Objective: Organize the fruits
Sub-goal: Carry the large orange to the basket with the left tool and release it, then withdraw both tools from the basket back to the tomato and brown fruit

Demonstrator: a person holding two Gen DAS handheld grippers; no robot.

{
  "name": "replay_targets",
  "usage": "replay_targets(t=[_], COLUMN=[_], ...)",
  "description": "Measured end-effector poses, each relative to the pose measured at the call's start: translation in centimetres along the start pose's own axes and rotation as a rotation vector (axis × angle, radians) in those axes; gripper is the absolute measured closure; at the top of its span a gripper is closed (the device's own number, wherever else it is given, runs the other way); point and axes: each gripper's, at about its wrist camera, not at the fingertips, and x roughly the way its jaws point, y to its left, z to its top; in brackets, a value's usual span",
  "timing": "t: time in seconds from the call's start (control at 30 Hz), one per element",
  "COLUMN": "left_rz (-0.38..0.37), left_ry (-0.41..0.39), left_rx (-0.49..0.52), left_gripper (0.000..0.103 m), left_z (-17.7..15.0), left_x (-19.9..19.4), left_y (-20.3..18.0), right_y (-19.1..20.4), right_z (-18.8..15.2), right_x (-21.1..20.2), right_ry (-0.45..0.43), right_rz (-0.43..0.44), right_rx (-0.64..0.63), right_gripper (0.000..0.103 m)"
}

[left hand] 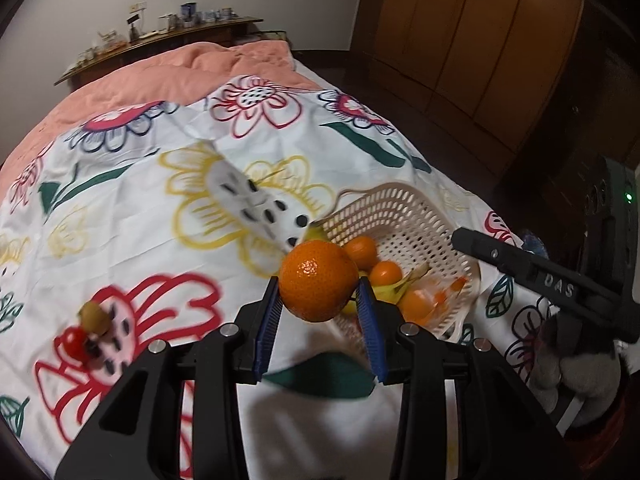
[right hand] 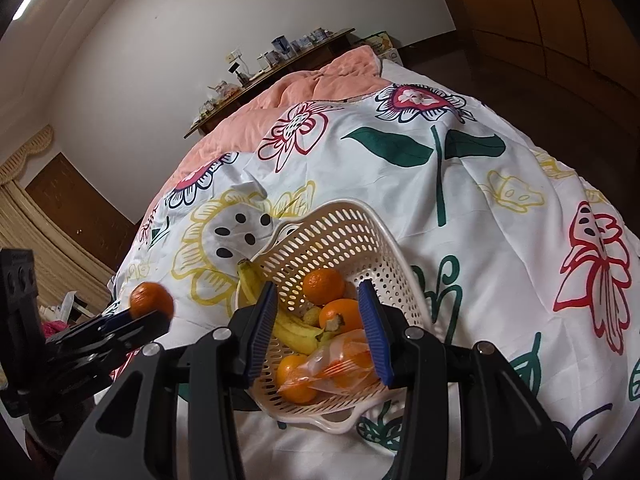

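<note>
My left gripper (left hand: 319, 304) is shut on an orange (left hand: 318, 280) and holds it above the bed, just left of the cream plastic basket (left hand: 424, 216). The same gripper and orange (right hand: 152, 300) show at the left of the right wrist view. The basket (right hand: 384, 240) holds several oranges (right hand: 323, 286), bananas (right hand: 294, 330) and a plastic bag of fruit (right hand: 340, 364). My right gripper (right hand: 320, 332) is open and empty, its fingers hovering over the basket's near side. A green fruit (left hand: 95, 316) and a red fruit (left hand: 76, 342) lie on the sheet at the left.
The bed has a white floral sheet (left hand: 160, 200) and a pink quilt (left hand: 180, 76) behind. A wooden shelf with jars (left hand: 160, 36) stands against the far wall. Wooden wardrobe doors (left hand: 480, 40) are at the right. The right gripper's body (left hand: 540, 276) reaches in from the right.
</note>
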Motion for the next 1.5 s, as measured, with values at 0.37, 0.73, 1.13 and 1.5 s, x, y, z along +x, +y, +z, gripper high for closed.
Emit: replay_targets(t=[0.37,0.73,1.13,1.5], left_rz=[-0.025,0.022,0.075,0.131], left_ry=[0.008,-0.037,-0.073,-0.136], left_rx=[0.075,-0.018,-0.079,-0.156], left_gripper=[0.057,0.042,0.04,0.04], left_z=[1.8,2.1,1.3,0.6], left_x=[2.7,0.9,-1.8,-6.0], left_y=[-3.5,-0.1,3.3,7.9], right_y=[-1.0,-0.5,1.4,3.2], right_z=[0.1,-0.2,-0.7,-1.2], right_x=[-0.6,-0.6,-0.3,0.1], right_ry=[-0.016,-0.01,0.01,0.032], right_rz=[-0.001,0.014,0.037,0.05], right_rx=[0.023,0.018,-0.017,-0.05], right_gripper=[0.061,0.061,0.06,0.06])
